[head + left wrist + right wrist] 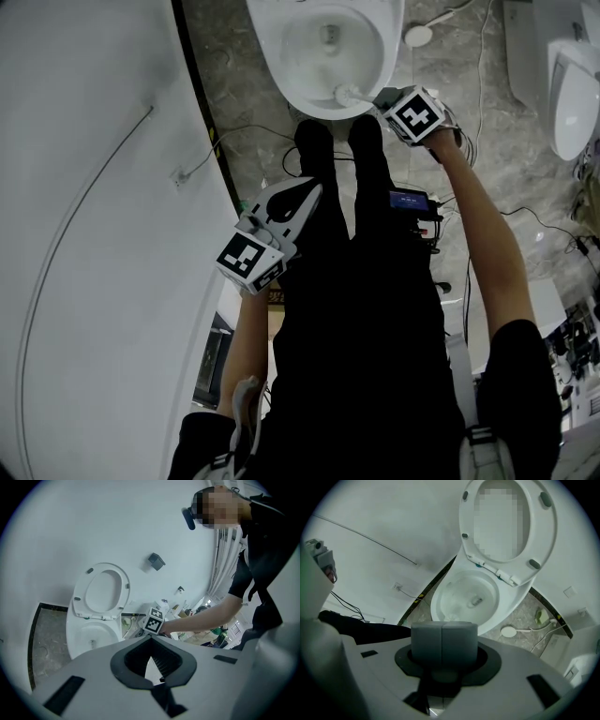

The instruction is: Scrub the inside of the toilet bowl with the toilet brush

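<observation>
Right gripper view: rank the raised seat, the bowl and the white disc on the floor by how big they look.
1. Raised seat: largest in the frame.
2. Bowl: clearly smaller here, though the wide-angle lens may skew the comparison.
3. White disc: by far the smallest.

The toilet bowl [281, 70] and toilet brush [345, 94] are white, as is the wall [94, 234] at left, edged by a black strip [202, 103]. The floor [441, 84] is grey with pale marbled veining. The left gripper [309, 195] and right gripper [380, 98] are pale grey with dark pads; their marker cubes [415, 115] carry black-and-white squares. The person's clothes [375, 328] are black.
</observation>
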A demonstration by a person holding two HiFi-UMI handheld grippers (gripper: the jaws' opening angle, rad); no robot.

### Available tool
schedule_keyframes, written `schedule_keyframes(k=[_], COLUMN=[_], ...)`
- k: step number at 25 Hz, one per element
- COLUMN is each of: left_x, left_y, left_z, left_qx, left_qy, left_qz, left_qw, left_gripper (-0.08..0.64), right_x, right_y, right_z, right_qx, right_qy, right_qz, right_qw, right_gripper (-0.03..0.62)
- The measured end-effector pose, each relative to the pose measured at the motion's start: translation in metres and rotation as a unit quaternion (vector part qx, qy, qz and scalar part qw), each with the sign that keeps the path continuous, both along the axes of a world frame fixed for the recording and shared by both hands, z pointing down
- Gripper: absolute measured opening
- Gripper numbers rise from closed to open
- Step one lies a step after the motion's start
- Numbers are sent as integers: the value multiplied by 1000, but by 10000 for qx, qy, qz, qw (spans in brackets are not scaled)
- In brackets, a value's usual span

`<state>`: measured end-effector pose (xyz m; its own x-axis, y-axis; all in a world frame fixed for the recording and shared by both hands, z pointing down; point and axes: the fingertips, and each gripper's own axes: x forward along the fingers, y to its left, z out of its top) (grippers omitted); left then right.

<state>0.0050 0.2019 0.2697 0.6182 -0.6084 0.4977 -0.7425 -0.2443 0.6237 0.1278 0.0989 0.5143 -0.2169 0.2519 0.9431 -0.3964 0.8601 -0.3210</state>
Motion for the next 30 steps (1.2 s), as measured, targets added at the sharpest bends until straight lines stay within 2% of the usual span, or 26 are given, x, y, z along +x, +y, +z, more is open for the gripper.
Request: schedule_keyframes(k=[3,8,13,16,20,23,26,30], left_x=[1,2,5,5,-10,-19,-22,-24], left_y=[-6,-16,-22,-22,-2,5,2,0], left_z=[5,19,27,32,40,45,48,51], left_qx=[-15,-287,-427,-444,-364,-317,-337,-372], left_qy=[17,-118,-63,-22,45,69,92,116], left_qz=[26,149,182,182,137,84,20,-17], left_qw=[10000,9994,9989,9988,9992,9994,9994,9992], left_gripper=[9,9,9,9,9,9,9,9], right_x=[0,-2,-7,-4,-23,-36,-40,-50], right_y=[-3,0,25,29,34,49,45,49], right_z=[4,9,12,16,26,26,29,31], right_qx=[-14,-219,-748,-686,-206,-367,-266,-346], right_qy=[26,29,101,267,167,128,87,-26], right_qz=[-100,-118,-85,-219,-308,-217,-136,168], right_qw=[9999,9997,9971,9970,9992,9990,9995,9993], right_gripper=[161,161,161,161,161,161,161,161])
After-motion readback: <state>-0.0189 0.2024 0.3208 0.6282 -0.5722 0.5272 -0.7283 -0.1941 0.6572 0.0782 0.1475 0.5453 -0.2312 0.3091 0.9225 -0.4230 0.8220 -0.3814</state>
